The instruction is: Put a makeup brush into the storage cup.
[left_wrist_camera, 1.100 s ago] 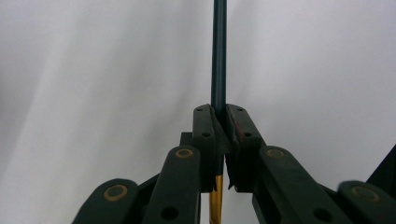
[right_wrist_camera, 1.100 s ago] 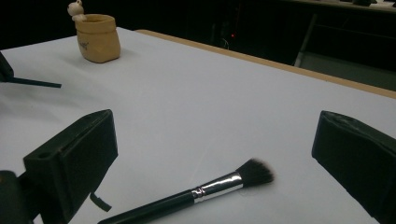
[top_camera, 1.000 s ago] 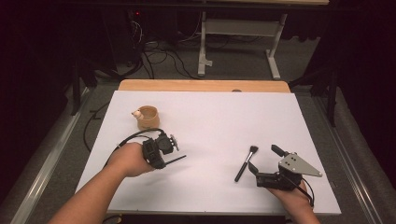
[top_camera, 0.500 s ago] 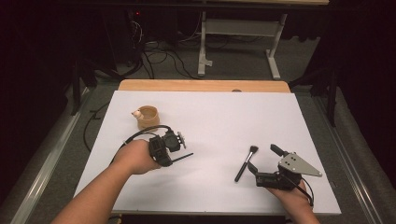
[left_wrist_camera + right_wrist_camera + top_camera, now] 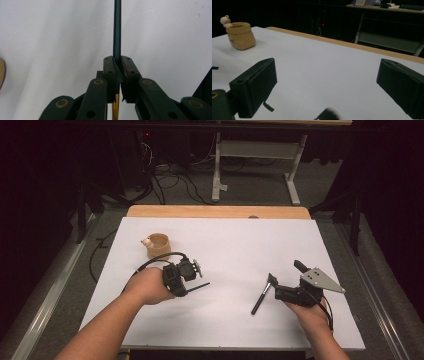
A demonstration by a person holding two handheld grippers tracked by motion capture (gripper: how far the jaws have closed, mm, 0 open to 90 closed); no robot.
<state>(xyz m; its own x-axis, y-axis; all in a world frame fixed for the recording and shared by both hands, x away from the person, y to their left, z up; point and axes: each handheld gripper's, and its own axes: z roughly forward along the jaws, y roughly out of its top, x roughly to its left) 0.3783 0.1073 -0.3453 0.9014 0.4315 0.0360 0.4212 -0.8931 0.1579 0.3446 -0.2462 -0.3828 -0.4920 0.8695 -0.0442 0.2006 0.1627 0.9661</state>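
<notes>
My left gripper (image 5: pixel 189 287) is shut on a thin dark stick (image 5: pixel 201 285) that pokes out to the right, low over the white table. In the left gripper view the jaws pinch this stick (image 5: pixel 117 30) upright; its lower end is gold. A black brush (image 5: pixel 260 297) lies on the table in front of my right gripper (image 5: pixel 287 279), which is open. Its bristles (image 5: pixel 327 114) show low between the two spread jaws in the right gripper view. A tan pot (image 5: pixel 159 245) with a small pale figure on its rim stands at the back left.
The white table top (image 5: pixel 235 245) has a wooden strip (image 5: pixel 215 212) along its far edge. The tan pot (image 5: pixel 240 35) stands well to the left of my right gripper. Beyond the table are a dark floor with cables and a white stand (image 5: pixel 255 165).
My left hand has carried the stick a little to the right and slightly farther from the person. The right gripper and the brush have stayed put.
</notes>
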